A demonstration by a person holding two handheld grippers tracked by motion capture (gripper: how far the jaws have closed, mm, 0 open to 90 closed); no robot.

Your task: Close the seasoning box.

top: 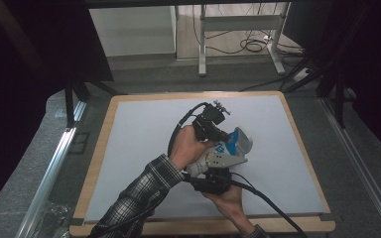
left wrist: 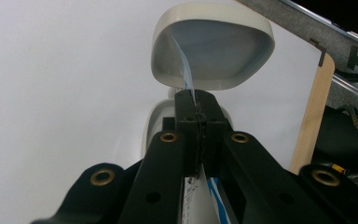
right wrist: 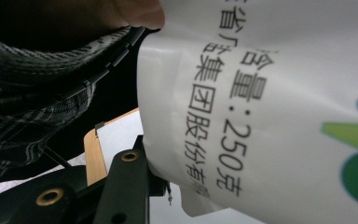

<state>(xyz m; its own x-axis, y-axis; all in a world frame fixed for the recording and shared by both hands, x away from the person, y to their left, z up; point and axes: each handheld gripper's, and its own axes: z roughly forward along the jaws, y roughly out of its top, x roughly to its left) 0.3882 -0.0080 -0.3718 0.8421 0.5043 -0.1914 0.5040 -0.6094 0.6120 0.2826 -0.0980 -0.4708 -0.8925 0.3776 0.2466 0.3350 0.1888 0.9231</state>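
- High view: my left gripper (top: 217, 130) and right gripper (top: 213, 182) meet over the middle of the white table (top: 144, 148), with the bag (top: 230, 148), a white-and-blue printed pouch, between them. It lies tilted, its far end towards the bowl (top: 243, 139).
- Left gripper view: my jaws are pressed together on a thin edge of the bag film (left wrist: 186, 74). The pale bowl (left wrist: 212, 46) sits just beyond my tips, its opening facing me.
- Right gripper view: the bag's printed side (right wrist: 270, 93) lies right against my left finger (right wrist: 126, 186). The other finger is hidden behind the pouch, yet the body looks clamped between the jaws, part-way closed.
- Handling, my judgement: soft, slick film with loose contents that shift; light to moderate weight.
- Best hold: sealed seam or corner for tearing, full body for support; pinch firmly, since film slips.
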